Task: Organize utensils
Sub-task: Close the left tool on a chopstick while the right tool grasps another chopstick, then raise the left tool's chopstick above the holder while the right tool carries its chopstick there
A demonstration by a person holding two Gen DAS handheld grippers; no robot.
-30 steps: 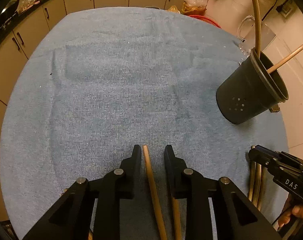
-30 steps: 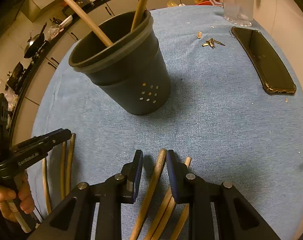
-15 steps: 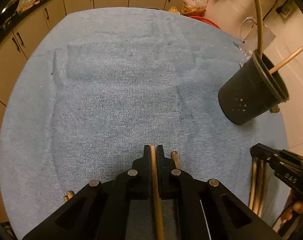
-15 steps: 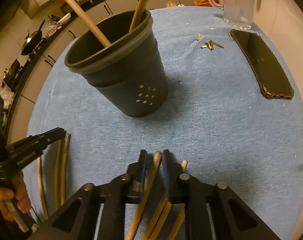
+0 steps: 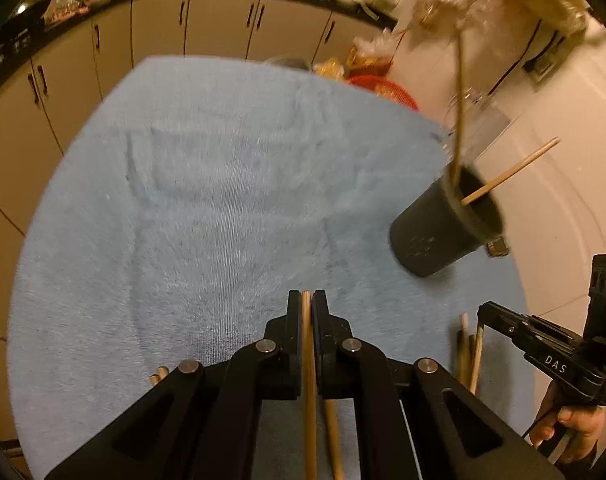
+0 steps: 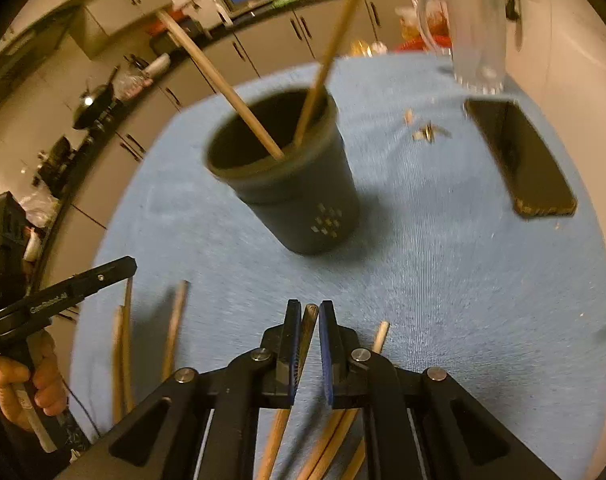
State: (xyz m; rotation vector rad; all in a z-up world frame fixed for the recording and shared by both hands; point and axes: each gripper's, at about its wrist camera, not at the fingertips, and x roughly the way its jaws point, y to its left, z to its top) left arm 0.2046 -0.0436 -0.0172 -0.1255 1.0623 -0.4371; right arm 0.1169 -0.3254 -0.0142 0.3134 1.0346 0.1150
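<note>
Your right gripper [image 6: 308,312] clamps one chopstick [image 6: 306,334] | dark cup [image 6: 299,196] at 12 o'clock | phone [image 6: 523,160] at 2 o'clock

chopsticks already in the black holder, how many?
2. Both stand in the black holder: one chopstick leans out toward the left, the other chopstick leans up and right. The holder's floor is out of sight, so shorter ones could be hidden.
</note>
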